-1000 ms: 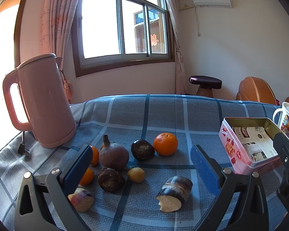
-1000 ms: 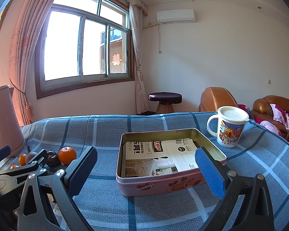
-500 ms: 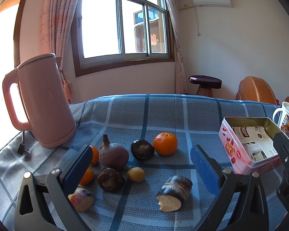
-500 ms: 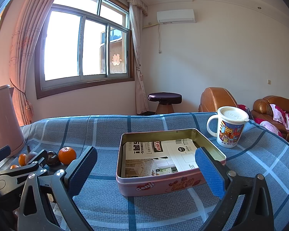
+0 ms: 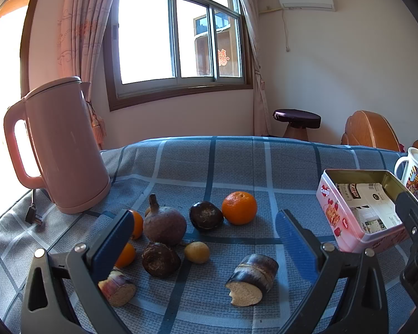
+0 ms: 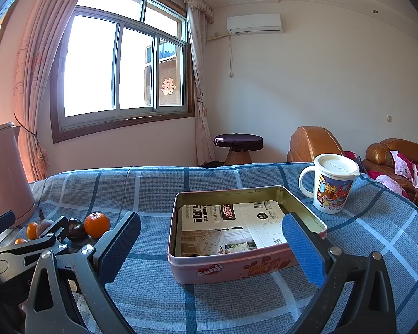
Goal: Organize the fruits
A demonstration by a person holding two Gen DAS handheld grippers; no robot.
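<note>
left claw spread wide, holding nothing, over the fruit cluster on the plaid surface: tangerine, beet, sugarcane piece. open cloth w/ room btwn tangerine & pink tin to the right. right claw also wide, empty, facing the tin's near wall. only right view shows the whole lidded mug beside the tin; only left view shows the full pink kettle.

Left tongs: black triangular-cutout arms, blue ribbed pads, silver screws at the pad bases, lower frame. Right tongs: identical black arms, blue pads, silver screws.
</note>
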